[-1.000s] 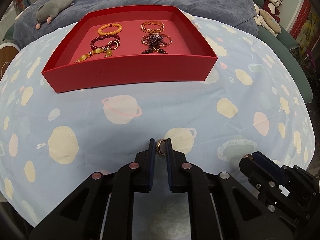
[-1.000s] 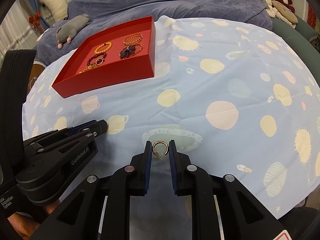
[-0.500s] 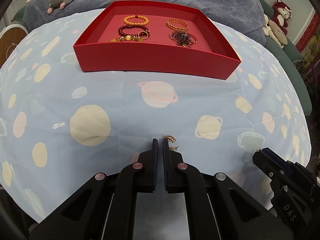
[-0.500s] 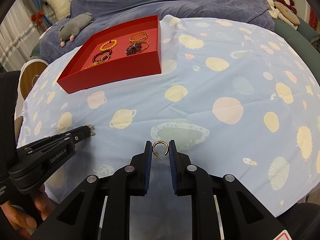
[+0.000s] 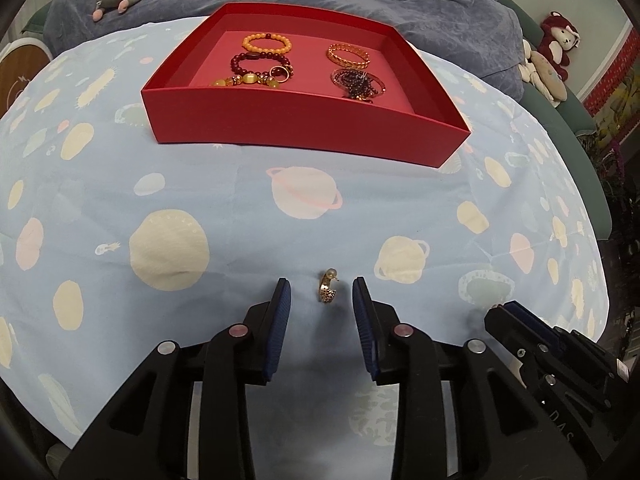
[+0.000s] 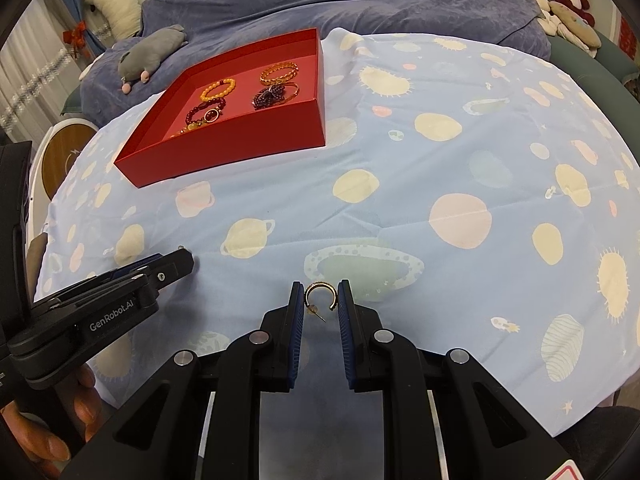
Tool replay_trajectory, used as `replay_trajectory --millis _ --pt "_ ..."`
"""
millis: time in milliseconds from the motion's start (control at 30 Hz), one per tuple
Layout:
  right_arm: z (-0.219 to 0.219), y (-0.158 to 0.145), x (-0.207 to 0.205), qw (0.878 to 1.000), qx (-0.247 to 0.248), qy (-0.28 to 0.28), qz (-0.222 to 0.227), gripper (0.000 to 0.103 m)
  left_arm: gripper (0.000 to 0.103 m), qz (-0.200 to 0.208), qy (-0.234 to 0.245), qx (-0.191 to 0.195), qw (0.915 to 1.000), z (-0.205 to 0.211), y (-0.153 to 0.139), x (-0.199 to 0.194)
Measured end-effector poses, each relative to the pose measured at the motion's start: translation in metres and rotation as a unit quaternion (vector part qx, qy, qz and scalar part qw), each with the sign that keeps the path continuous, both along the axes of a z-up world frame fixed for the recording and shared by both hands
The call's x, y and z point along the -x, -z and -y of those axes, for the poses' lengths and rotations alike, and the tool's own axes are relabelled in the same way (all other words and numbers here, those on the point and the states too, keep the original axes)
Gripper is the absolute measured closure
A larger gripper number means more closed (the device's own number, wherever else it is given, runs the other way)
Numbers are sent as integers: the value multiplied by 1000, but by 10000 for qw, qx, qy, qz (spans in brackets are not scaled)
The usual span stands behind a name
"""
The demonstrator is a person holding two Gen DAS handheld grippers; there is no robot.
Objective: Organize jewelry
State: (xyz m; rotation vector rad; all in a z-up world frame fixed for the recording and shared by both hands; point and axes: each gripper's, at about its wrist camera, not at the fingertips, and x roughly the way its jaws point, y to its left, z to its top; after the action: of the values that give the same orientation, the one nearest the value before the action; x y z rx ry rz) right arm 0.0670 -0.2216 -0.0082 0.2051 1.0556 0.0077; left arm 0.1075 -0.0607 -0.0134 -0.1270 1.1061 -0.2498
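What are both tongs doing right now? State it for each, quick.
Left tongs: open, holding nothing; a gold earring lies on the cloth between the fingers.
Right tongs: closed on a gold hoop earring.

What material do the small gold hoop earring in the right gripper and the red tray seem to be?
Gold hoop earring: likely polished metal, since it is thin and glinting, with a wire post. Red tray: seemingly matte cardboard, with thin, flat, unglossy walls.
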Motion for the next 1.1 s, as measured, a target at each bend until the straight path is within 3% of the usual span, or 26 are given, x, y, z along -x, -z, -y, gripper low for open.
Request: replay_trajectory --millis 300,467,600,1100 --pt "0 -1 0 10000 -10 1 -11 87 70 24 40 -16 10000 6 2 -5" --pt "0 -1 -1 10000 -17 -9 -14 87 93 -24 146 -23 9999 10 4 -5" --pt "-1 -1 -1 10000 -12 -19 -17 87 98 -46 136 -51 9999 10 5 -5" --pt "-19 -33 1 9994 -51 -239 247 87 98 122 245 -175 9995 8 -30 7"
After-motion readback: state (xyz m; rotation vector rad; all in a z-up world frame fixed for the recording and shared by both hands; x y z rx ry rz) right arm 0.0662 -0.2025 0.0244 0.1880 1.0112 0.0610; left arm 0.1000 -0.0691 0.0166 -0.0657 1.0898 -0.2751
